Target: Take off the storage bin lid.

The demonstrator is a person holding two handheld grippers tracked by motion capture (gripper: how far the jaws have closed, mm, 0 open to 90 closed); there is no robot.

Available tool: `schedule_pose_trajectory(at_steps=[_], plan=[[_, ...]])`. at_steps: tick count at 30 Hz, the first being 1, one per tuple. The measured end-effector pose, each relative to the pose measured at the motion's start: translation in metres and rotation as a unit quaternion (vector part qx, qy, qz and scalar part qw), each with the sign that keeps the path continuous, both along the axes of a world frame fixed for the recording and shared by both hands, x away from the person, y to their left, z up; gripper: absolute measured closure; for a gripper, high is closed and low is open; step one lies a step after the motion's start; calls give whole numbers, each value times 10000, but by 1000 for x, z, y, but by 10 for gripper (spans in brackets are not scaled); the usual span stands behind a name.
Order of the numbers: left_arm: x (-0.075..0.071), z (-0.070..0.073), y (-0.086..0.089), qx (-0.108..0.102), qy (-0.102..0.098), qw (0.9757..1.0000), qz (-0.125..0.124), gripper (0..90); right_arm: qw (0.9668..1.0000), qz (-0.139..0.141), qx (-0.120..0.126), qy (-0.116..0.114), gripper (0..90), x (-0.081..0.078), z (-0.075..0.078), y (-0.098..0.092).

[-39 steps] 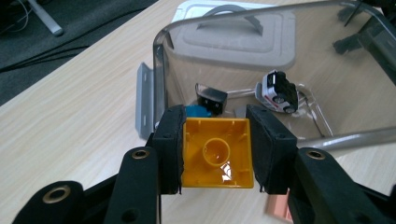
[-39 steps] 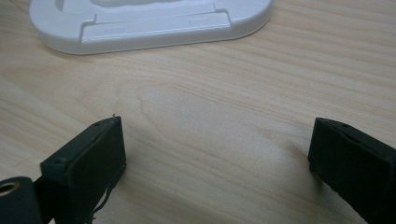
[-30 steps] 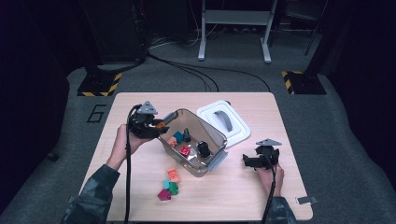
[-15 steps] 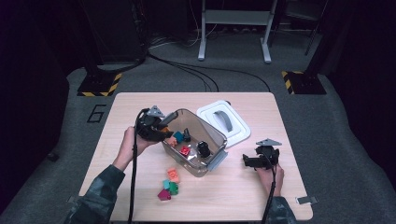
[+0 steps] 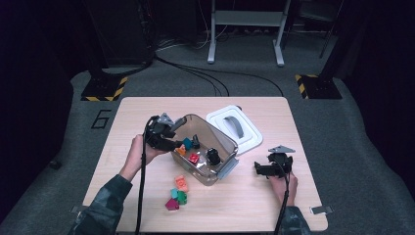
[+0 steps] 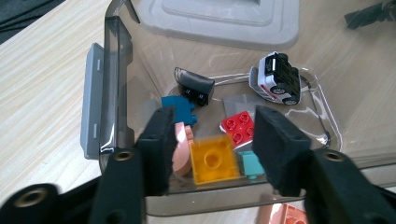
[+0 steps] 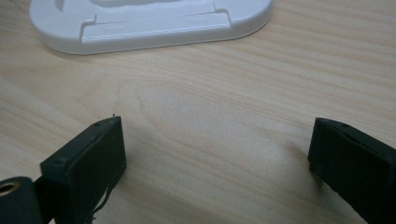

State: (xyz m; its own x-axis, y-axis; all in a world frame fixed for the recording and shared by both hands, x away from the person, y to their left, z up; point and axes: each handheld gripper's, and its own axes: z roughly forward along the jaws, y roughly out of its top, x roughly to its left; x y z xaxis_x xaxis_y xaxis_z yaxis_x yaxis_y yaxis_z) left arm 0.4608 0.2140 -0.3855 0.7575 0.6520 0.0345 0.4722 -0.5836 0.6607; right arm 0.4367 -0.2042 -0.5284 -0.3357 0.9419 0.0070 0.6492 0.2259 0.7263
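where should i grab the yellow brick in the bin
Take the yellow brick across its two flat side walls, coming straight down from above through the open top of the clear bin. It lies studs up, square and low, and neighbouring bricks crowd its sides, so a top-down pinch looks best. The left gripper, jaws just opened, hangs over it.

You have the bin [image 5: 226, 147] at the middle of the table [image 5: 147, 105], with its lid [image 5: 234, 126] lying just behind it to the right. Inside the bin sit several bricks [image 6: 212, 161], a toy car [image 6: 276, 78] toward the far end and a dark piece [image 6: 194, 85] behind the bricks. Before the bin, on the table, lies a small cluster of loose bricks [image 5: 178, 193]. Your left gripper [image 5: 166, 139] hangs over the bin's left rim; your right gripper [image 5: 262, 169] rests well apart on the right.
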Motion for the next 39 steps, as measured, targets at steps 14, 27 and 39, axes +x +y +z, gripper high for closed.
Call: schedule_pose_trajectory(at_steps=[14, 27, 39], plan=[[-50, 19, 27, -184, -520, 9985, 57, 221, 10000, 0, 1, 0, 32, 0, 0, 0], [-82, -35, 49, -114, -104, 9995, 267, 152, 10000, 11, -4, 4, 33, 0, 0, 0], [-104, -85, 31, -37, 397, 9991, -112, 118, 10000, -3, 3, 0, 33, 0, 0, 0]])
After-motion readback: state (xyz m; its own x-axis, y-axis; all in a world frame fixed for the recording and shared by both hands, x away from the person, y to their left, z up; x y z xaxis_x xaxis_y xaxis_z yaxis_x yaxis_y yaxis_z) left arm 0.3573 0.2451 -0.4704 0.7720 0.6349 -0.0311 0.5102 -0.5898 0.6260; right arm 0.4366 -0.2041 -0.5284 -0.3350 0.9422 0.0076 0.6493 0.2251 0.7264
